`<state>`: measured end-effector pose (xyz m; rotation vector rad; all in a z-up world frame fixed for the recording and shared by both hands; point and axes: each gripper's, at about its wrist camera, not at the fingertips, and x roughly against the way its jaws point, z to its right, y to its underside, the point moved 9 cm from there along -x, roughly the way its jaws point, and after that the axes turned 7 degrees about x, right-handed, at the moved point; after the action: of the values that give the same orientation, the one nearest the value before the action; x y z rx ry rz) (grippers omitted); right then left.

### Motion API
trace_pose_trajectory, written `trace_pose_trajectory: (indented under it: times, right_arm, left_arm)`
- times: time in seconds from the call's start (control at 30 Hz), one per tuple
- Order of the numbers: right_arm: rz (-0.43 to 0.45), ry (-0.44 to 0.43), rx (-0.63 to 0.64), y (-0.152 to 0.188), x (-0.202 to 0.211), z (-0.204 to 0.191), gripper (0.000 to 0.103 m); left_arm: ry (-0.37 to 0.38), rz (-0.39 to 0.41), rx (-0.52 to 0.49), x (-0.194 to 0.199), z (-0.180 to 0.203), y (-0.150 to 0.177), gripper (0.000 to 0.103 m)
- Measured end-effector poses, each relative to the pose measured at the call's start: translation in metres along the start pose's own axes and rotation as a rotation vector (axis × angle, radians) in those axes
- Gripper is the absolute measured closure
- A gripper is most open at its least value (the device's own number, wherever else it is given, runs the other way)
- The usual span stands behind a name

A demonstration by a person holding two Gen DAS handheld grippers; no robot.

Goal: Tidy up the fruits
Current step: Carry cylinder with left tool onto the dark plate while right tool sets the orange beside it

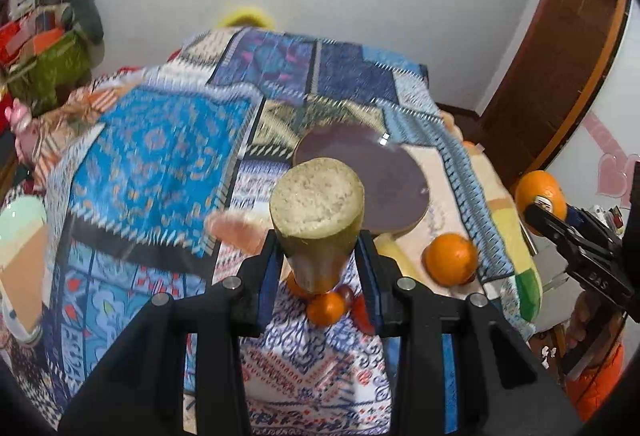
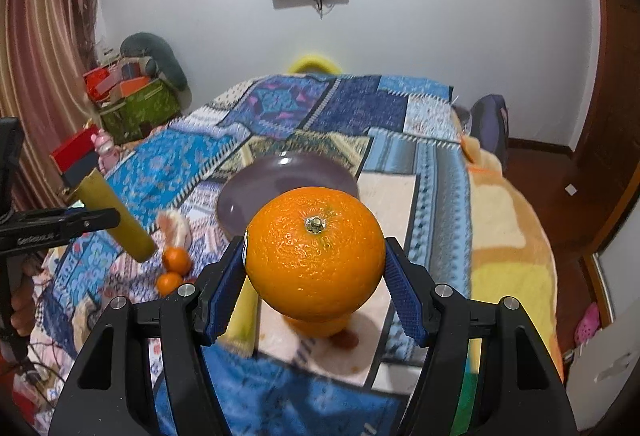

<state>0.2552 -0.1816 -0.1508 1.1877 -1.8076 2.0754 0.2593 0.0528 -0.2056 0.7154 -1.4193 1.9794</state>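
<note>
My left gripper (image 1: 318, 248) is shut on a yellow-green sugarcane piece (image 1: 318, 204), cut end facing the camera, held above the bed; it also shows in the right wrist view (image 2: 116, 220). My right gripper (image 2: 316, 268) is shut on a large orange (image 2: 315, 252), held above the bed; it shows at the right in the left wrist view (image 1: 540, 194). A purple plate (image 2: 280, 176) lies on the patchwork quilt ahead; it also shows in the left wrist view (image 1: 384, 172). Another orange (image 1: 451, 258), small tangerines (image 2: 176, 260) and a peeled segment (image 2: 174, 224) lie on the quilt.
A yellow fruit (image 2: 244, 312) lies by the right gripper's left finger. A green box of clutter (image 2: 136, 104) stands left of the bed. A yellow and orange blanket (image 2: 508, 236) covers the bed's right side. A wooden door (image 1: 560, 68) is at the right.
</note>
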Motion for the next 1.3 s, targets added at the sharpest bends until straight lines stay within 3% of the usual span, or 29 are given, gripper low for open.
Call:
trace_pose_trajectory:
  times: [0.53,0.83,1.3]
  right_arm:
    - [0.067,0.034,0.032,-0.047,-0.028,0.016,0.039]
    - [0.019,0.019,0.051,-0.052,-0.071,0.021,0.039]
    - [-0.140,-0.016,0.120,-0.035,-0.142,0.019,0.040]
  left_arm:
    - [0.034,0.041,-0.076,-0.024,0.040,-0.046,0.067]
    - [0.046,-0.022,-0.076,-0.068,0.048,-0.050,0.067]
    - [0.087,-0.148,-0.063,-0.132,0.046,-0.053,0.067]
